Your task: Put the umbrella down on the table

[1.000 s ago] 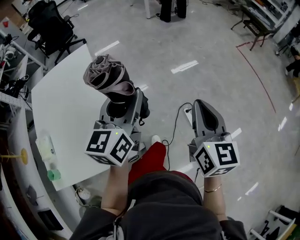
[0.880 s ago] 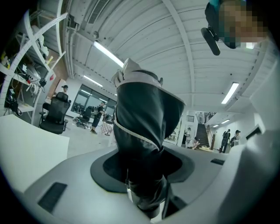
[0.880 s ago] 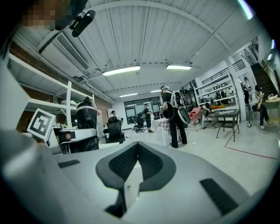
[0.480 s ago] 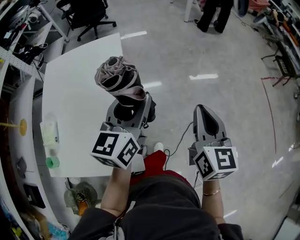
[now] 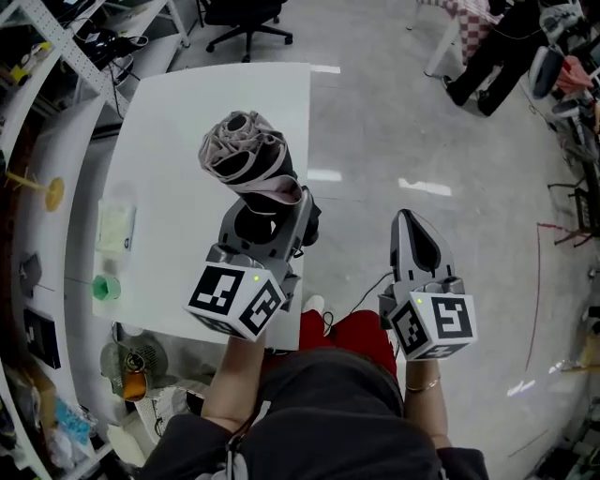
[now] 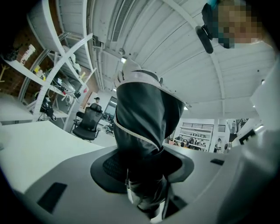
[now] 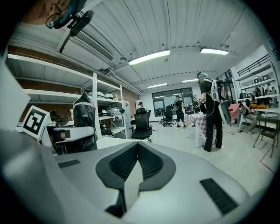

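A folded umbrella [image 5: 246, 157], grey and dark with a pale trim, stands upright in my left gripper [image 5: 270, 214], which is shut on its lower part. It hangs over the near right part of the white table [image 5: 178, 122]. In the left gripper view the umbrella [image 6: 146, 127] fills the gap between the jaws of the left gripper [image 6: 144, 175] and rises toward the ceiling. My right gripper [image 5: 405, 223] is shut and holds nothing, out over the floor to the right of the table. The right gripper view shows the right gripper [image 7: 136, 162] with its pads together, and the umbrella [image 7: 85, 114] at the left.
A tissue pack [image 5: 114, 225] and a small green object [image 5: 105, 287] lie near the table's left edge. A black office chair [image 5: 246, 11] stands beyond the table. Shelves with clutter [image 5: 37, 56] line the left. A person [image 5: 487, 66] stands far right on the grey floor.
The view has swung toward the table, which now lies under the umbrella and left gripper. Both grippers moved along with it; the umbrella stays held upright and the right gripper stays shut.
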### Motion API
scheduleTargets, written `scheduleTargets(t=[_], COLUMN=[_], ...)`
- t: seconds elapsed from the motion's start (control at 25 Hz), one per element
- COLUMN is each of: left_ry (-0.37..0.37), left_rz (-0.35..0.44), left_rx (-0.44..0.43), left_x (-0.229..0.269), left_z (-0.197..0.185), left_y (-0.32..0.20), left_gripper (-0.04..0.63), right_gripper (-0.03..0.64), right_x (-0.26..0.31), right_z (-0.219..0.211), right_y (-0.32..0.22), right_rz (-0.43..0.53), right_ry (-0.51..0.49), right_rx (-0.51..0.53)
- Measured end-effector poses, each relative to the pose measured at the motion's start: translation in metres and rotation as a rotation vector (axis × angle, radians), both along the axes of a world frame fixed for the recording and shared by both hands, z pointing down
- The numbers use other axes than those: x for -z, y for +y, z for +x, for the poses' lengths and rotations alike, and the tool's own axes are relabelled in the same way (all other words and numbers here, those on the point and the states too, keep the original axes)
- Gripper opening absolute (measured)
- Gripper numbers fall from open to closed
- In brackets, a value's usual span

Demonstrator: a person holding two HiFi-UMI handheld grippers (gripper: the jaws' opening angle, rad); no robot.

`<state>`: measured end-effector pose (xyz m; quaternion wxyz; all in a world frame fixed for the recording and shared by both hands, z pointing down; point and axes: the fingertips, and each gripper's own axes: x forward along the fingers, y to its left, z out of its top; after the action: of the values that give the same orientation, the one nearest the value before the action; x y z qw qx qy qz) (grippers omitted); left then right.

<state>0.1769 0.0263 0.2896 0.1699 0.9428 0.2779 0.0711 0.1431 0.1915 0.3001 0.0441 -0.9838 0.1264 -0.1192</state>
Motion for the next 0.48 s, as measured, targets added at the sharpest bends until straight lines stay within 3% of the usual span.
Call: scheduleTargets(t=[0.48], left_ry=[0.029], left_rz=[-0.002], left_rx=[0.276], left_x=[0.018], left_z=[-0.012], left_y=[-0.097], left_gripper=[0.198], right_gripper=[0.018], right_x=[0.001], right_z=[0.039], right_y=[-0.099], right_rz=[-0.017], right_ry=[-0.033], right_rx=[0.309])
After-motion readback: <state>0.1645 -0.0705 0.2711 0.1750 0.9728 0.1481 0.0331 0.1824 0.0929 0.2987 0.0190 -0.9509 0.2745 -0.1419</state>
